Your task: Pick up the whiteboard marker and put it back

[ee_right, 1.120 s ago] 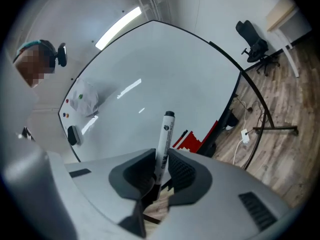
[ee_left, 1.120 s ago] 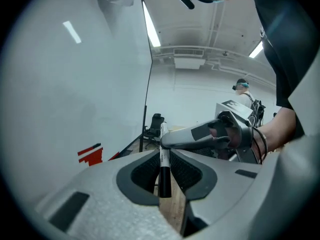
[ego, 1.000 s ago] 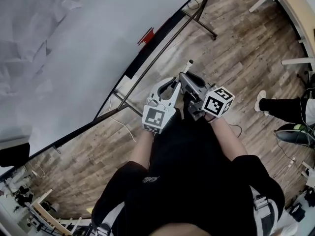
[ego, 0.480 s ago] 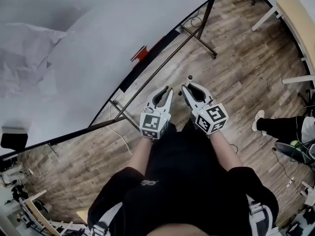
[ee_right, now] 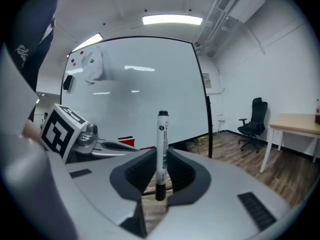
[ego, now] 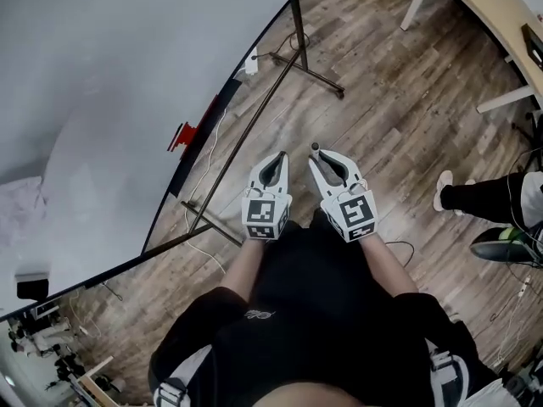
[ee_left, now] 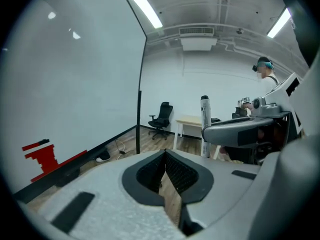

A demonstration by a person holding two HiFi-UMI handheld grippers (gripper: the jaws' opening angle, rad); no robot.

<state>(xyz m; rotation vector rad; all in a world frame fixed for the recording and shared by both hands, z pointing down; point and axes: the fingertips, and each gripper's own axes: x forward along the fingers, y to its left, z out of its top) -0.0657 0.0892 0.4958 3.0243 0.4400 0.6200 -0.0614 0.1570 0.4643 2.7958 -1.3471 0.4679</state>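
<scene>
The slim white whiteboard marker with a black cap (ee_right: 161, 134) stands upright in the right gripper (ee_right: 161, 170), whose jaws pinch its lower barrel, so most of its length rises free above the pads. The left gripper (ee_left: 165, 159) carries nothing, its jaws pressed together at the tips, just left of the right one. The likely trouble is leverage: held so low, the marker could pivot or slide in the pads if its top knocks the dark ledge (ego: 206, 124) under the large white whiteboard (ego: 110, 83) on the left. It would then drop to the wood-plank floor (ego: 382, 100) and roll beneath the stand. A red blocky piece (ego: 183, 134) already sits on that ledge and may crowd the spot. Between the person and the board run the stand's black metal legs (ego: 254, 113) and a loose white cable (ego: 204, 248) — both easy to catch underfoot. Farther right stand a pale wooden table (ego: 484, 11) and another person's shoe (ego: 445, 189), well clear; a black office chair (ee_right: 254, 116) sits far back.
</scene>
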